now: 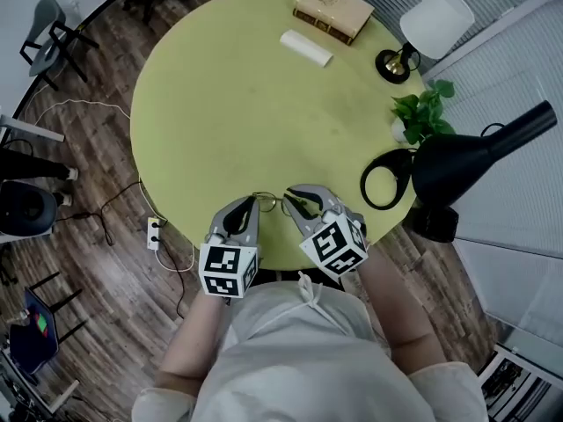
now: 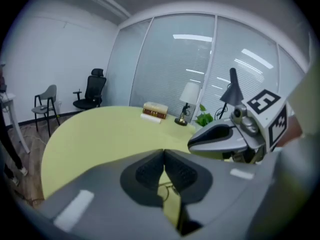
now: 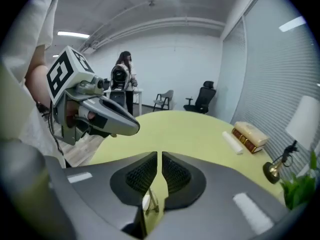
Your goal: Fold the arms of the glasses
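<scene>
Thin gold-wire glasses (image 1: 269, 202) lie at the near edge of the round yellow-green table (image 1: 220, 104), between the tips of both grippers. My left gripper (image 1: 253, 202) points at them from the left and my right gripper (image 1: 292, 199) from the right. In the left gripper view the pads (image 2: 150, 171) meet at the tips, and a piece of the glasses (image 2: 169, 188) shows low in the gap behind them. In the right gripper view the jaws stand a narrow slit apart, with a lens of the glasses (image 3: 148, 202) showing below. Neither view shows the pads pressing on the frame.
At the table's far side lie a tan book (image 1: 332, 9) and a white roll (image 1: 306, 47). A small lamp (image 1: 436, 20), a plant (image 1: 422, 112) and a black desk lamp (image 1: 479, 156) stand at the right rim. A person (image 3: 124, 79) stands across the room.
</scene>
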The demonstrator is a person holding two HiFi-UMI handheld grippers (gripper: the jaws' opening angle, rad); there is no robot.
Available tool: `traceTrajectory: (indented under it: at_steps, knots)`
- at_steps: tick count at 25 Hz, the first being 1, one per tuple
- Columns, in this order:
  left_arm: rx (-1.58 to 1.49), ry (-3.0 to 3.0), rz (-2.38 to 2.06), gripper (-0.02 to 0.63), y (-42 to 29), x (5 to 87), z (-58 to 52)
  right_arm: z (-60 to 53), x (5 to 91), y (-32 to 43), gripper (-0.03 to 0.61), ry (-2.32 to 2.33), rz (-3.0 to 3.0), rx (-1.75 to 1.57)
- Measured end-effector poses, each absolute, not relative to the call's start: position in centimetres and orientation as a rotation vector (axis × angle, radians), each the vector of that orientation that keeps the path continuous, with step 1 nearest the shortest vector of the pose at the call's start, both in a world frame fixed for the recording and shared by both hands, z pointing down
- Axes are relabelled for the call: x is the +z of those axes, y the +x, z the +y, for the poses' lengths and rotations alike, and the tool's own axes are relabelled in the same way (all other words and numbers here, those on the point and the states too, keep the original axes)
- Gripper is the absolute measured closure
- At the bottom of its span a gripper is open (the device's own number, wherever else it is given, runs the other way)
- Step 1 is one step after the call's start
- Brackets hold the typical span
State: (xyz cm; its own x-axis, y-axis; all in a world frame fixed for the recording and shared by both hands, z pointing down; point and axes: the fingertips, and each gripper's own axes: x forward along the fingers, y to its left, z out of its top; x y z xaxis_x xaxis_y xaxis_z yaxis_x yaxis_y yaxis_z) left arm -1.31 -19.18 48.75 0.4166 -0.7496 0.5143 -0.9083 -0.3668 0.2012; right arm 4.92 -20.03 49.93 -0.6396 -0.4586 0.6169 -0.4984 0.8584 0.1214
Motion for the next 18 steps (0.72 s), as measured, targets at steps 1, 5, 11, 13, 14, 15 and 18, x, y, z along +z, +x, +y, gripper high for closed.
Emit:
traceTrajectory:
  at_steps: [1,5,11,13,14,15,18]
  knots:
    - [0.457,2.268,-1.427,0.607,-1.2,47.1,-19.5,-20.2,48.4,5.5,0.556,0.771,-2.391,0.087]
    - [0.383,2.439,-1.485,0.606,-0.4,40.4,-19.9,-20.1,42.8,7.7,0.578,1.062,-2.461,0.17]
    - [0.166,2.593,-1.509,0.607,-0.7,31.1,-19.0,-18.6,35.9,9.2,0.578,1.334,-2.499,0.161]
    - [0.137,2.623,-1.488,0.607,-0.8,29.6,-18.6,-18.2,34.5,9.9,0.578,1.421,-2.49,0.15]
    - [0.125,2.636,-1.476,0.607,-0.8,29.1,-18.4,-18.1,34.0,10.1,0.58,1.461,-2.487,0.15]
    - [0.118,2.648,-1.467,0.607,-0.9,28.8,-18.3,-18.0,33.7,10.3,0.58,1.494,-2.483,0.148]
    - [0.12,2.673,-1.455,0.607,-1.1,28.4,-17.7,-17.4,33.0,10.4,0.58,1.557,-2.468,0.122]
